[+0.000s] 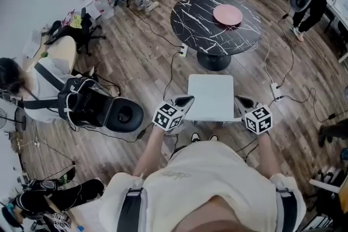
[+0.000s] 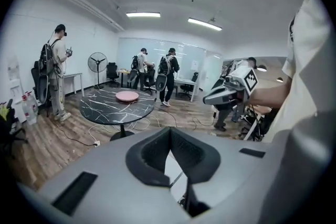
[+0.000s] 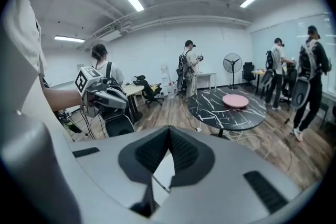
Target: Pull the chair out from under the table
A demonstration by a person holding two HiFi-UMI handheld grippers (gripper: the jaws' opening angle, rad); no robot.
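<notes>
Two handheld grippers are seen from above, one at each near corner of a white square-seated chair (image 1: 211, 96) at the centre of the head view. The chair is shown standing clear of the round black marble-patterned table (image 1: 191, 23), just below the table's pedestal base (image 1: 213, 60) in the frame and close above the person's feet. A pink plate (image 1: 227, 14) is set on the tabletop.

The left gripper (image 1: 186, 100) is held just left of the seat's lower left corner, and the right gripper (image 1: 240, 99) just right of its lower right corner. In both gripper views the jaws are pressed together at the tips with nothing between them; neither gripper is seen gripping the seat.

The pull is judged to be essentially done, since no part of the seat lies beneath the tabletop. If more clearance were wanted, the jaws would have to be parted and closed again on the seat's edges before it could be drawn further toward the bottom of the frame.

Both forearms are stretched up the frame from the torso, roughly parallel, with the grippers aimed toward the table and tipped slightly downward.
</notes>
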